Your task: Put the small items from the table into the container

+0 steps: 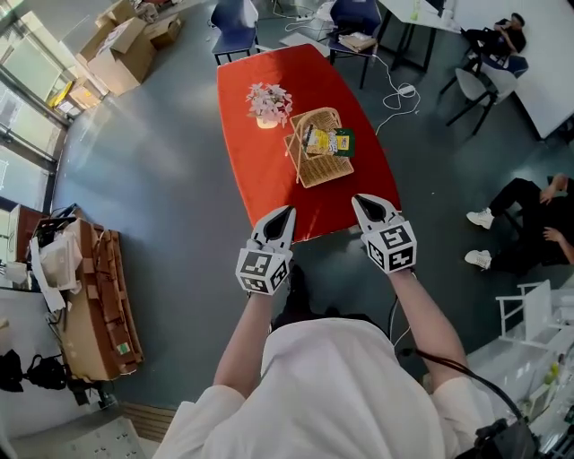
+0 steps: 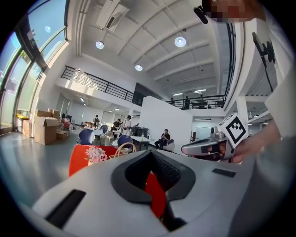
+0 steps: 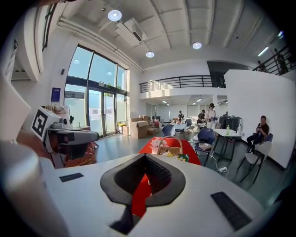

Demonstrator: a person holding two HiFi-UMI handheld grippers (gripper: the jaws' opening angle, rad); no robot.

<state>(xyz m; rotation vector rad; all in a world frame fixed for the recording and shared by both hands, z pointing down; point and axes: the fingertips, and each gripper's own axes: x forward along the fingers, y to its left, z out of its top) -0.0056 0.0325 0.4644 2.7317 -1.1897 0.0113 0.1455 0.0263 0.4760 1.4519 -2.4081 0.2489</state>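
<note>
Two grippers hover side by side at the near short edge of the red tabletop point(image 1: 260, 175), well apart from each other. The left gripper point(image 1: 285, 215) points at the near edge towards its left corner, and the right gripper point(image 1: 361, 203) sits at the near right corner. The fingers of each are pressed together at the tips with nothing between them; only red cloth shows through the hollow behind the tips.

A wicker basket point(image 1: 316, 170) with an arched handle stands on the right half of the tabletop, its side close to the right long edge. Yellow and green packets point(image 1: 328, 142) lie inside it. Just beyond the basket on the left stands a small pot of pale flowers point(image 1: 268, 104).

Wide grey floor point(image 1: 152, 179) runs along the left long edge. Cardboard boxes point(image 1: 121, 45) are set well back from it, and a stack of brown boards point(image 1: 99, 305) stands near the person's left. Blue chairs point(image 1: 235, 27) close off the far end. On the right a white cable point(image 1: 399, 94) trails over the floor, and a seated person point(image 1: 529, 224) is farther out.
</note>
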